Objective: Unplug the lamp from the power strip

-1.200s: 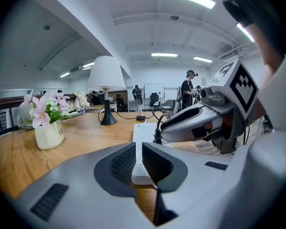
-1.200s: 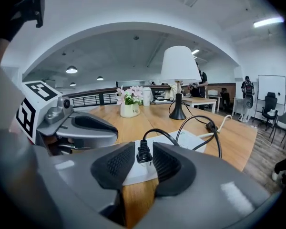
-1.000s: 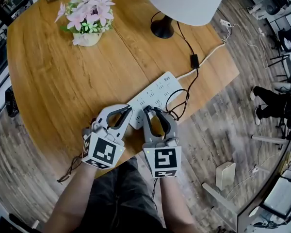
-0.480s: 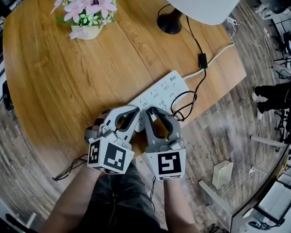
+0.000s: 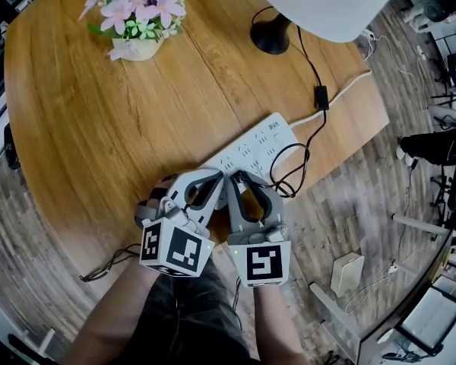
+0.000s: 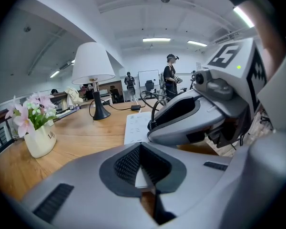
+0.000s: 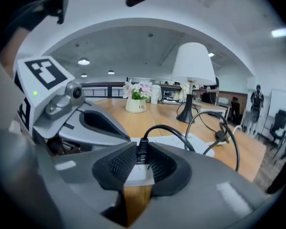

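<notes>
Risks, biggest thing first: the lamp (image 5: 327,2), upper right of the head view, could be tugged or tipped if the pull goes along the cord (image 5: 317,63) rather than straight out of the socket. The power strip (image 5: 252,144), centre of frame near the table's lower edge, could lift or skid if the hold on it slips. The plug (image 7: 142,151) could slide off the pads if it is pulled at an angle. The left gripper (image 6: 142,168) looks clenched on the strip's near end, with a white sliver showing between its ribbed pads. The right gripper (image 7: 140,166) is clamped on the black plug, which is seated at the strip's near end, lower centre. Materials: the table (image 5: 99,128) is smooth wood-grain with a rounded outline. The lamp has a plain white conical shade and a black round base. The strip is a long flat bar of white hard plastic. The cord is thin black rubbery wire, looped beside the strip, with a small boxy inline switch (image 5: 320,96). The plug is small, black and ridged at the strain relief.
</notes>
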Motion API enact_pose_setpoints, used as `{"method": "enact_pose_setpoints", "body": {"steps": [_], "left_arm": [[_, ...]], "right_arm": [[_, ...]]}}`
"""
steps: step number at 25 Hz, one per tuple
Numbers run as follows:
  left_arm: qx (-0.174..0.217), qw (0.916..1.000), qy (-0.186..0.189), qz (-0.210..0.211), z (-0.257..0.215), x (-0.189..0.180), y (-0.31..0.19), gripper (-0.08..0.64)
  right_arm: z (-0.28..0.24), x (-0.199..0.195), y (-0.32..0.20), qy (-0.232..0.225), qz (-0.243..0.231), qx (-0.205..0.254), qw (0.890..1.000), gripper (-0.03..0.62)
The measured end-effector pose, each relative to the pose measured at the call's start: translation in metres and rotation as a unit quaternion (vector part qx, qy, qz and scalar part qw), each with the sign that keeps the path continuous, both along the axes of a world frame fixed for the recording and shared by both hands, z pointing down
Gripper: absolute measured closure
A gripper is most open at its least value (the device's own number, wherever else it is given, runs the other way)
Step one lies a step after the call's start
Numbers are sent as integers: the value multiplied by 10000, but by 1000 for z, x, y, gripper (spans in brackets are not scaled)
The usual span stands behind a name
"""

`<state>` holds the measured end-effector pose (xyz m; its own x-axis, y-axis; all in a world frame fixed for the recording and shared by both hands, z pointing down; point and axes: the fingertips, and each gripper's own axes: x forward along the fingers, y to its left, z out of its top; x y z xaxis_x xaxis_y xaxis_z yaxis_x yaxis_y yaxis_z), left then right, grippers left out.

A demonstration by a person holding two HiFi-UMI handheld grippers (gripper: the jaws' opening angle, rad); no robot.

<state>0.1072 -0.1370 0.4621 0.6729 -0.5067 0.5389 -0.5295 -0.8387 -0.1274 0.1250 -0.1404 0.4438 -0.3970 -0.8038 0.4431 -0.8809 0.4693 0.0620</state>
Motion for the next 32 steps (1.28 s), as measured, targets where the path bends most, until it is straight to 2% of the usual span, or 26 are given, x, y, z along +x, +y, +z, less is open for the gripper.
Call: {"method": "enact_pose_setpoints", "body": {"steps": [2, 4, 6, 8, 10, 11, 12, 14, 16, 17, 18, 19, 20, 22, 23, 24, 25, 27, 29, 31, 32], "left_arm": [[13, 10000, 3, -30, 0, 0, 0, 566], [18, 10000, -19, -37, 0, -1, 0, 566], [-8, 10000, -29, -21, 0, 0, 0, 566], [-35, 10000, -8, -26, 1, 0, 0, 566], [-52, 10000, 21, -50, 1, -1, -1, 566], [-62, 10000, 29, -59, 1, -1, -1, 566], [-69, 9999, 34, -66, 1, -1, -1, 566], [-74, 9999, 34, -69, 1, -1, -1, 566], [-77, 9999, 32, -72, 1, -1, -1, 566], [-85, 9999, 44, -75, 1, -1, 0, 566], [-100, 9999, 65, -80, 1, -1, 0, 566], [-123, 9998, 95, -85, 1, -1, 0, 566], [-146, 9998, 128, -92, 1, 0, 0, 566], [-160, 9997, 164, -114, 1, -1, 0, 566], [-158, 9997, 165, -121, 1, -1, 0, 566], [-157, 9997, 163, -121, 1, -1, 0, 566], [-154, 9997, 162, -115, 1, 0, 0, 566], [-147, 9997, 166, -109, 1, 0, 0, 566], [-152, 9997, 178, -121, 1, -1, 1, 566], [-162, 9996, 188, -124, 0, -1, 1, 566], [-165, 9996, 190, -120, 0, -1, 1, 566]], "right_arm": [[1, -3, 2, 454, -109, 79, 9989, 505], [0, -4, 3, 398, -36, 129, 9991, 505], [-2, -1, 2, -296, 231, 1, 9993, 506], [-2, 5, 0, -1066, 453, -248, 9930, 506], [-1, 8, 0, -1391, 484, -354, 9885, 506], [-2, 8, -1, -1289, 417, -298, 9903, 505], [-3, 5, -2, -976, 291, -187, 9946, 506], [-4, 0, 0, -127, -2, -24, 9999, 511], [-3, -4, 4, 469, -159, 66, 9988, 511], [-3, -5, 4, 564, -156, 124, 9982, 511], [-4, -6, 4, 446, -87, 158, 9988, 511], [-5, -4, 3, 94, 47, 109, 9999, 511], [-5, -1, 2, -406, 203, -35, 9990, 511], [-4, 6, 1, -1277, 396, -335, 9905, 511], [-4, 9, 1, -1507, 433, -401, 9868, 511], [-5, 10, 0, -1554, 437, -386, 9861, 509], [-7, 9, -1, -1350, 380, -280, 9897, 509], [-8, 2, 0, -374, 99, -26, 9992, 512], [-6, -3, 4, 478, -126, 59, 9988, 512], [-7, -6, 7, 759, -128, 170, 9969, 512], [-9, -6, 6, 593, -50, 209, 9980, 512]]}}
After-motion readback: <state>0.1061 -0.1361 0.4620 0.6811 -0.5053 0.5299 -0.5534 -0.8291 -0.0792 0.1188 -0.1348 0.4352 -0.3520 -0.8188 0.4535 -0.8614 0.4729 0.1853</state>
